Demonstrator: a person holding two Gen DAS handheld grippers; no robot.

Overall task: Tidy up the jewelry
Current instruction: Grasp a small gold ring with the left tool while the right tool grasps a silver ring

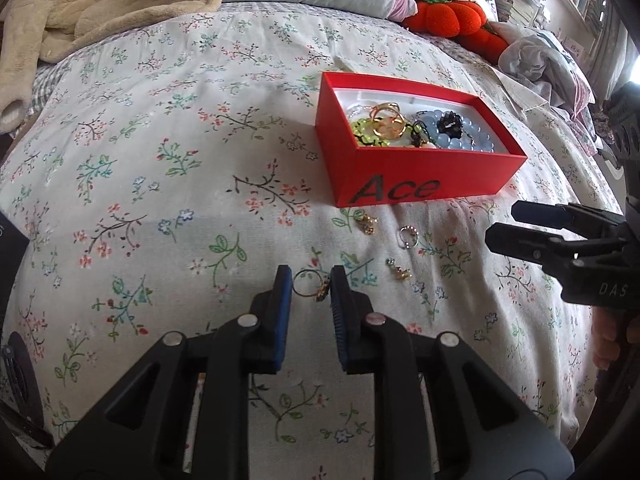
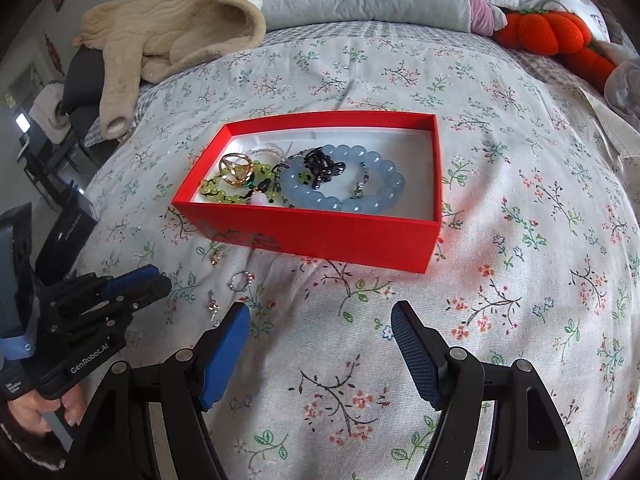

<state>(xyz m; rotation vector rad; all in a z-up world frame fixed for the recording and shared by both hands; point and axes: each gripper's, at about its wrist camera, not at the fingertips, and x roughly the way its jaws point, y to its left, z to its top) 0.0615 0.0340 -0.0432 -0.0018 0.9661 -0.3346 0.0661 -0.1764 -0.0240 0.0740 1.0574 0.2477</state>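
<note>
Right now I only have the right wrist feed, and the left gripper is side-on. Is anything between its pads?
Observer: Yes. The left wrist view shows a thin ring between the pads of the left gripper, apparently pinched.
Operator: How is it oriented?
Observer: The band is toward the left pad and the jewelled top is against the right pad.
Operator: The print on the red box is unreadable here. What does it say?
Observer: The wall of the red box facing that camera reads "Ace".
</note>
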